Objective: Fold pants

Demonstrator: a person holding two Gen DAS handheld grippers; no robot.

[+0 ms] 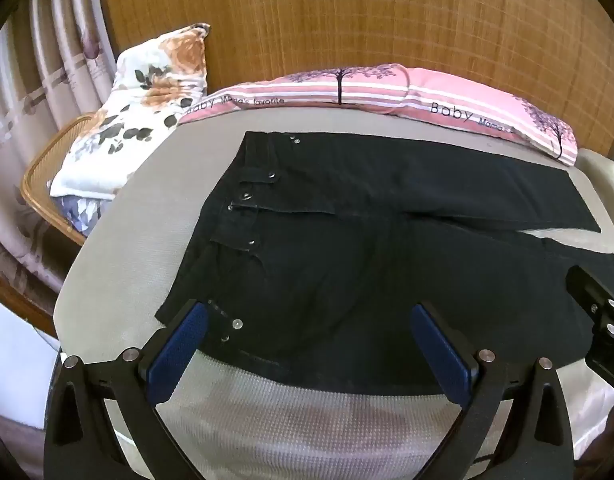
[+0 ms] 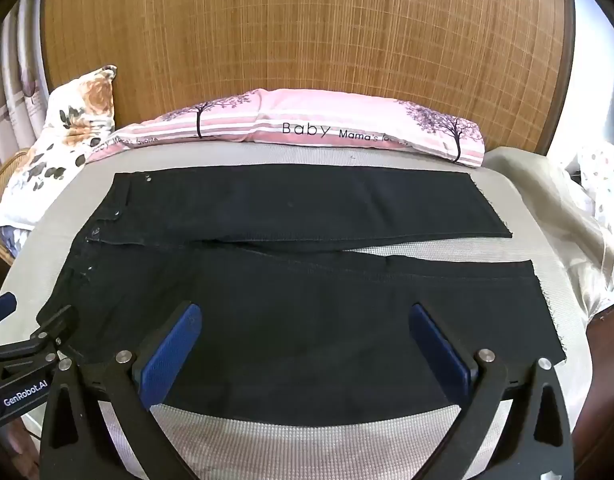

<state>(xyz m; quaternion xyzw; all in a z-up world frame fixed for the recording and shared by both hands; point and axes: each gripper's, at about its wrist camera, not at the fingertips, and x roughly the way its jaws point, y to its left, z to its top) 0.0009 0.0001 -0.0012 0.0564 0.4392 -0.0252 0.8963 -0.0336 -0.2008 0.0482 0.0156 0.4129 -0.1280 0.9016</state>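
Left wrist view: left gripper [image 1: 309, 322] and right gripper [image 2: 305, 322] gape empty over pants [image 1: 387, 248]; each should pinch bed-front hem squarely, lifting evenly

I was working in a bedroom of a home. A bed [image 2: 447, 254] with a grey woven cover lay before me, and a pink striped pillow [image 2: 347, 124] printed with trees and the word "Baby" rested against a wooden headboard [image 2: 307, 40]. A flowered pillow [image 1: 147, 92] leaned on a wicker chair [image 1: 39, 176] beside patterned curtains [image 1: 47, 60].
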